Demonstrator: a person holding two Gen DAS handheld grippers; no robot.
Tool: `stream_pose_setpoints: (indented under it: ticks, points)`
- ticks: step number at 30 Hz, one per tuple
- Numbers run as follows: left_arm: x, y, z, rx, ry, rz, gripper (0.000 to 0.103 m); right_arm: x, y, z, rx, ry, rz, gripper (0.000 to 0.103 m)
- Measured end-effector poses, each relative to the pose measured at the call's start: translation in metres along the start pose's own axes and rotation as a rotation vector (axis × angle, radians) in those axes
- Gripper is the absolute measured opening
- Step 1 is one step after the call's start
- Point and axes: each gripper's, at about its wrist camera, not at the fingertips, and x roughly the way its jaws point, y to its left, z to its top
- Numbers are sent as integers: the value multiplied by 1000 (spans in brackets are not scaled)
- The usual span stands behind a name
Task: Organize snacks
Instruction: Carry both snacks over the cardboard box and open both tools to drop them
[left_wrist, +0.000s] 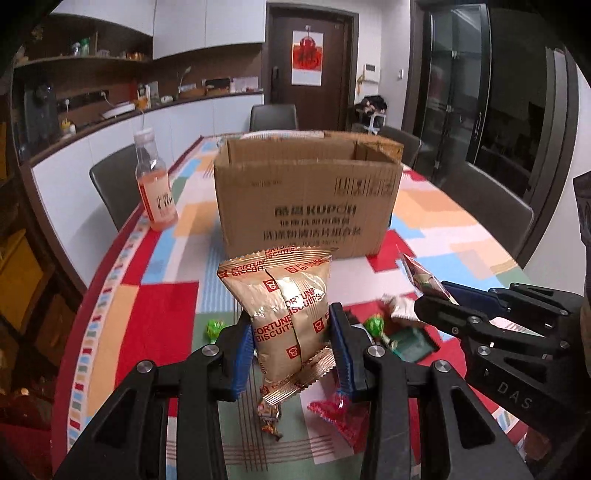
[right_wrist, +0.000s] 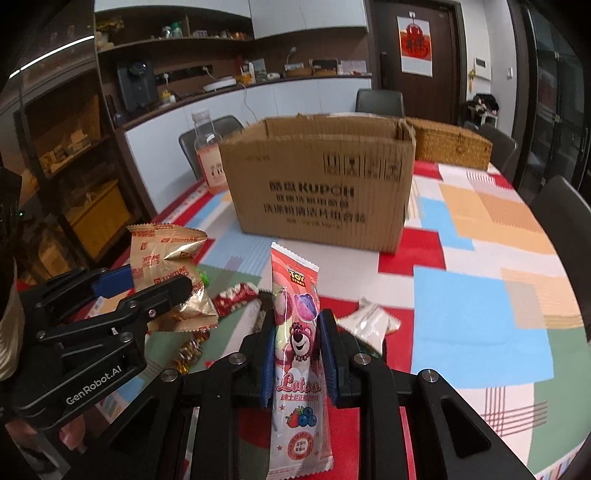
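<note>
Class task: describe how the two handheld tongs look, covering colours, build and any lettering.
Both tongs, left and right, are black plastic with triangular cut-outs, silver bolts and blue ribbed pads. The left body reads GenRobot.AI; the right reads DAS.

Dark door (left_wrist: 308, 62), white cabinets (left_wrist: 173, 125), grey chairs (left_wrist: 273, 116) around patchwork-clothed table (left_wrist: 443, 221)

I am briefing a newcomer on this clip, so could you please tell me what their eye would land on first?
Probably the two held snacks: the left hand-held gripper is shut on a gold Fortune Biscuits pack, and the right hand-held gripper on a pink Lotso packet. Behind them an open cardboard box stands mid-table on the bright patchwork tablecloth, with loose sweets scattered in front.
</note>
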Motion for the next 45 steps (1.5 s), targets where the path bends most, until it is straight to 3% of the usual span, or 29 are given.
stream_pose_setpoints:
  ticks: [8,17,24,32,41,42,44,45]
  points:
    - [-2,11,33,-20,-55,-29,38,-11,1,31,-25,-106,-8,23]
    - [2,15,80,5,-152,8,38,-11,-8,80,-29,-227,-31,23]
    - [19,19,122,31,-195,32,38,-2,-20,122,-10,-268,-16,23]
    - [56,24,165,41,-154,22,38,34,-40,167,32,-238,6,23]
    - [103,30,194,33,-70,16,38,71,-55,196,43,-183,-8,23]
    - [109,30,196,37,-54,18,39,75,-56,199,42,-176,-7,23]
    - [116,30,199,36,-31,50,51,80,-57,201,36,-171,-7,27]
    - [116,31,198,32,-33,68,57,83,-57,203,25,-164,-9,37]
